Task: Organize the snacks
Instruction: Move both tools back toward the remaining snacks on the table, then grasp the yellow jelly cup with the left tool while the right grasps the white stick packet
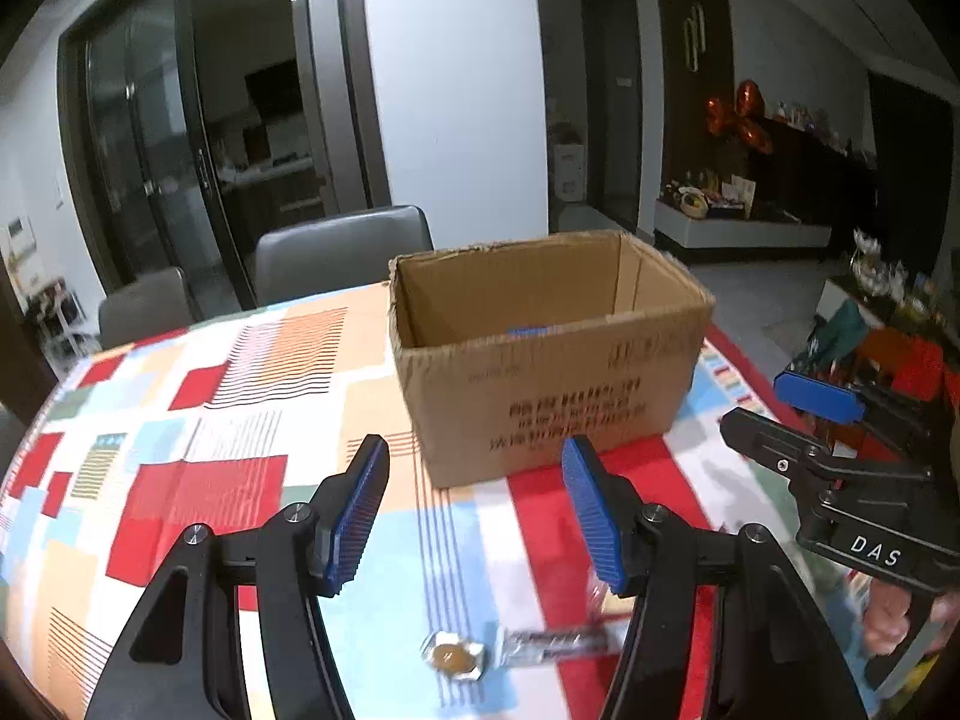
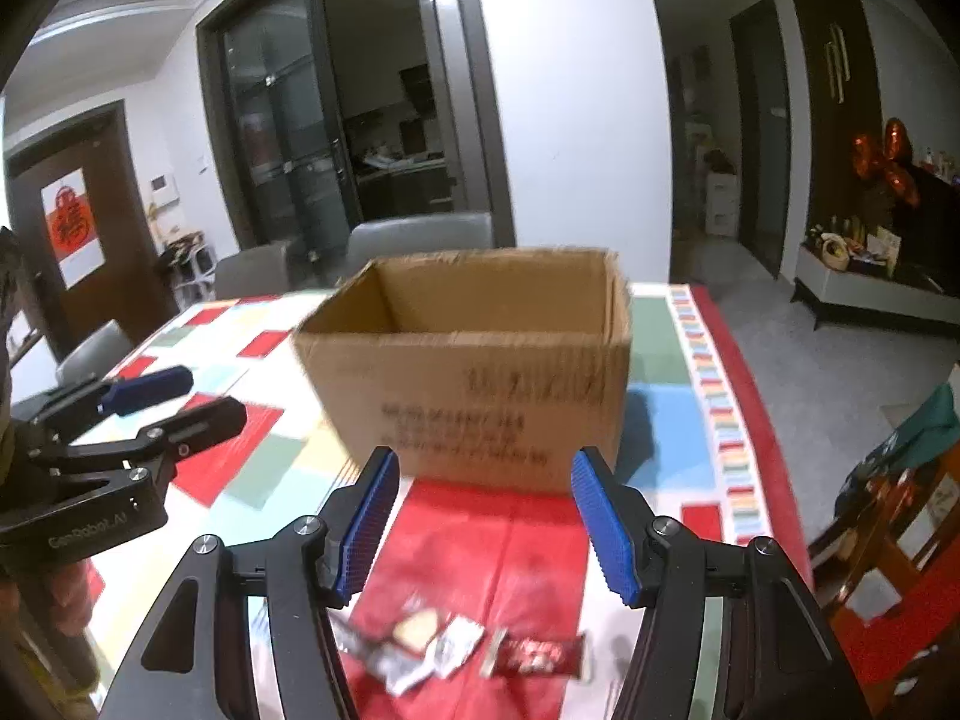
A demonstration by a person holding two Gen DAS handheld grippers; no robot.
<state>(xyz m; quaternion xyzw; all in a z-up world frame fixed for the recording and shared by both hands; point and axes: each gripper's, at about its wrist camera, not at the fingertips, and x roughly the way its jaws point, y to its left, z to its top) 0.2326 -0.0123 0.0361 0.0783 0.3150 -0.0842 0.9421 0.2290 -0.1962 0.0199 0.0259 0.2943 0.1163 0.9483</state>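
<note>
An open brown cardboard box (image 1: 540,354) stands on the colourful tablecloth, and also shows in the right wrist view (image 2: 480,360). A bit of blue shows inside it. My left gripper (image 1: 474,510) is open and empty, in front of the box. Below it lie a small clear-wrapped round snack (image 1: 453,655) and a dark wrapped bar (image 1: 558,642). My right gripper (image 2: 483,522) is open and empty, above a heap of small snack packets (image 2: 420,642) and a dark red bar (image 2: 537,654). Each gripper shows in the other's view: the right one (image 1: 798,414), the left one (image 2: 174,402).
The table (image 2: 714,360) has a patterned red, blue and white cloth; its right edge drops to a grey floor. Grey chairs (image 1: 342,252) stand behind the table. A wooden chair with clutter (image 2: 900,510) is at the right.
</note>
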